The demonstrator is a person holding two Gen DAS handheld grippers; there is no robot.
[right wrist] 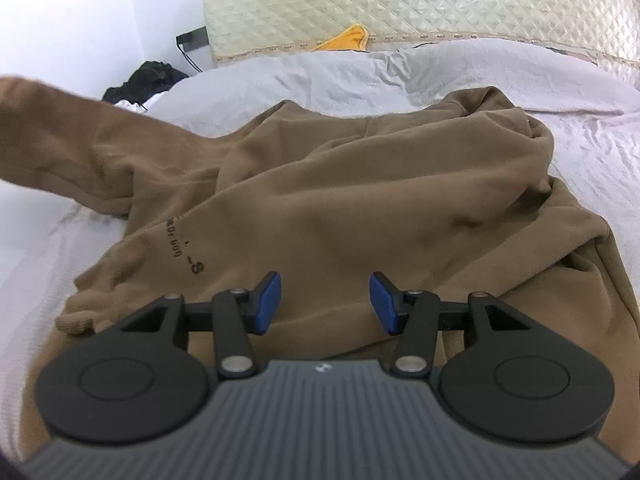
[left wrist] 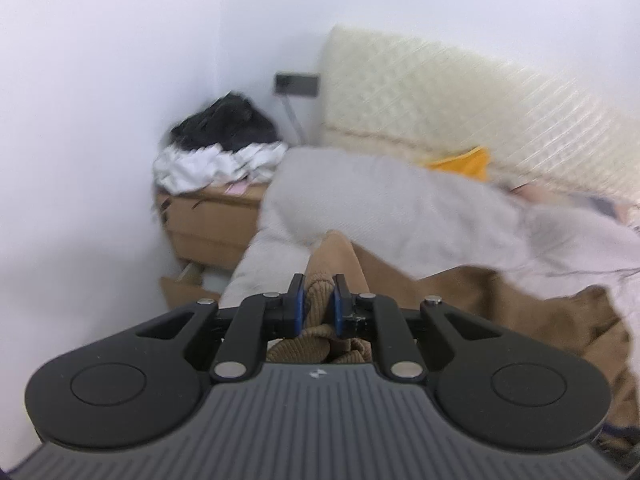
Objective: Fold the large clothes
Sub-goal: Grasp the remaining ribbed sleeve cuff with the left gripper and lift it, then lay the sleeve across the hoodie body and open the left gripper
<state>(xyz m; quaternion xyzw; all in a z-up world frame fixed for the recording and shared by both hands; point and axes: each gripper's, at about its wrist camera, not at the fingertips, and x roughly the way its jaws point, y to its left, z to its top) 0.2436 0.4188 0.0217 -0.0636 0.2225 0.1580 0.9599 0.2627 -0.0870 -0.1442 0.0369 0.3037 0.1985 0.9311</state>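
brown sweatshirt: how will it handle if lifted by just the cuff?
Probably floppy: the brown sweatshirt lies in soft folds on the bed. The left hand-held gripper pinches only the ribbed cuff, so the body should trail and sag. The knit looks thick, so likely heavy enough to drag, and unlikely to slip.

1. Motion blur smears the left wrist view: the dark heap (left wrist: 226, 122) and white cloth (left wrist: 208, 168) at centre left cannot be identified.
2. The sweatshirt (right wrist: 320, 200) runs off the bottom edge of the right wrist view, its hem behind the right gripper (right wrist: 325, 304).
3. Its sleeve (right wrist: 52, 132) is cut by the left edge.
4. The chest print (right wrist: 186, 254) is too small to read.
5. An orange item (right wrist: 346, 40) at upper centre is half hidden.
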